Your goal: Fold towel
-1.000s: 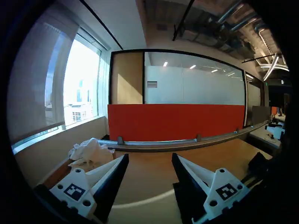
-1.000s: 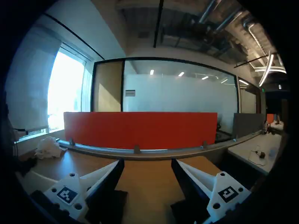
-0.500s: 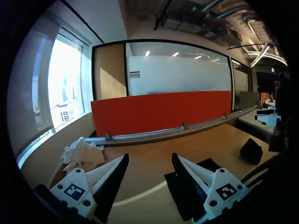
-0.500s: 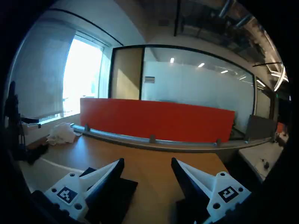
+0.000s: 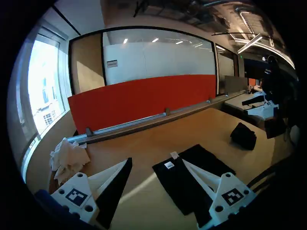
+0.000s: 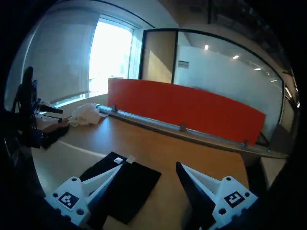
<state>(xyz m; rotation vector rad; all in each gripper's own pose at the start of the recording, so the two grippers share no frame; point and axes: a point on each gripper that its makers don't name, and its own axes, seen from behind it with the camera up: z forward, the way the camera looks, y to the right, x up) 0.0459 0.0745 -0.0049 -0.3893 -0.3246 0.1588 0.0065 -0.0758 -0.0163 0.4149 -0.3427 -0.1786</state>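
Towel [image 5: 174, 180], black, lies spread flat on the wooden table [image 5: 153, 138], on the side away from the red partition [image 5: 142, 97] and well apart from it. In the right gripper view the towel [image 6: 138, 184] shows two dark panels side by side, with a small white tag [image 5: 169, 165] at the edge facing the partition; whether that is one fold already made cannot be told. Left gripper [image 5: 155, 161] hovers over the table with its jaws wide and nothing between them, one finger over the towel. Right gripper [image 6: 151, 165] is likewise spread wide and empty, just beside the towel's edge. Judgement: thin, limp cloth, light, no stiffness; it should sag and drag on the wood if lifted at one point, so best taken by a pinch at each of two corners, one gripper apiece, along one edge. A crumpled white cloth [image 5: 68, 159] sits near the partition's window end, and a dark bundle [image 5: 243, 136] lies between towel and partition, apart from both.
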